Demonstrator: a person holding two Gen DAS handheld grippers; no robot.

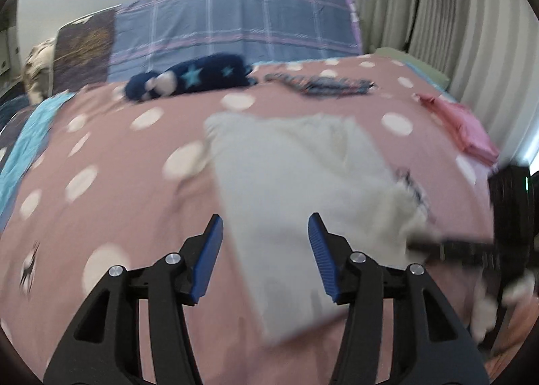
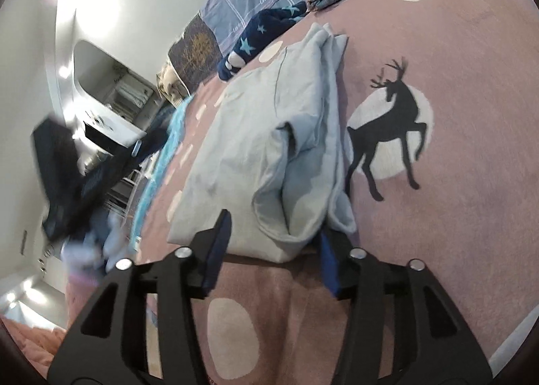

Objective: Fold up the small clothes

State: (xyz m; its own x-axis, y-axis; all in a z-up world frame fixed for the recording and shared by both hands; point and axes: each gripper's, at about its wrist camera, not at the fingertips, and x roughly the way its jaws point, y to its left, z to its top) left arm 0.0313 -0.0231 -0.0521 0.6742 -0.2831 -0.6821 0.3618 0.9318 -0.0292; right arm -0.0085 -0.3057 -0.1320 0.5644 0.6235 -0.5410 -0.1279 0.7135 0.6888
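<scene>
Fabric, left wrist view: pale grey-white garment [image 1: 296,189], blurred, flat on the pink spotted bedspread [image 1: 111,162].
Left gripper [image 1: 266,240]: blue pads about half apart, nothing pinched; the cloth lies beneath and ahead of the gap, contact cannot be told.
Long axis here: runs from the fingers up and slightly left, toward the navy star-print item [image 1: 188,76] and the folded patterned piece [image 1: 320,83] near the head of the bed.
Other gripper: dark shape at the garment's right edge, too blurred to read.
Side stack: pink folded clothes [image 1: 468,128], well apart to the right.

Fabric, right wrist view: same garment [image 2: 269,155], folded double, a raised loose fold at its near end.
Right gripper [image 2: 273,243]: pads about half apart, straddling the near corner, not pressing on it.
Deer print [image 2: 387,128]: just beside the garment, to its right.
Judgement: both grippers sit at the near short end; the right is closer to a graspable edge for the next fold.
</scene>
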